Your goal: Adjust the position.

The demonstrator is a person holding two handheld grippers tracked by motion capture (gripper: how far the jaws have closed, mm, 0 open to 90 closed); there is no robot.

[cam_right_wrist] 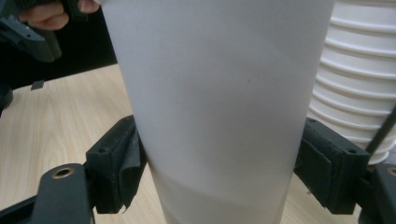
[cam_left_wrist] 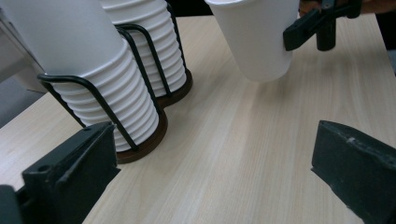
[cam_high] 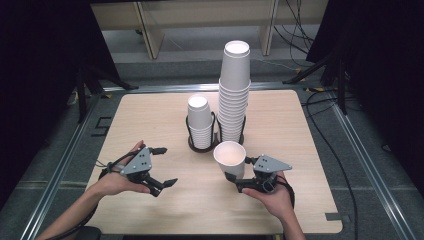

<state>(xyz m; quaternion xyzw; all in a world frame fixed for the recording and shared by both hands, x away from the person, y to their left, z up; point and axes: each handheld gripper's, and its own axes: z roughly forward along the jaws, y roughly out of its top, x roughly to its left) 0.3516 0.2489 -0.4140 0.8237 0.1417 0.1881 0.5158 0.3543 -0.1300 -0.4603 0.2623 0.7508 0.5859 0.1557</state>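
Nearest the front edge of the tabletop (cam_high: 150, 210), the left gripper (cam_high: 161, 168) hovered with its jaws spread wide and nothing between them, aimed toward the middle of the table. To its right, also toward the front edge, the right gripper (cam_high: 239, 176) was clamped on a single white paper cup (cam_high: 230, 157), one jaw on each side of the lower wall, the cup's mouth up and tipped slightly. In the left gripper view the cup's base appeared to hang just clear of the wood.

Beyond the cup, around the middle of the tabletop, stood a black wire holder (cam_high: 192, 131) with two bays side by side. The left bay held a short stack of cups (cam_high: 199, 122); the right bay held a tall stack (cam_high: 234, 95) that rose well above the wire.

The step in hand looked like adding the held cup to one of the stacks. To do it well, the cup should be carried level above the chosen stack, centred over its open mouth, and lowered straight so the base nested without nudging the column sideways. The squeeze should stay light, since thin paper walls buckle easily. The tall stack seemed likeliest to sway, so the free left gripper might steady it.
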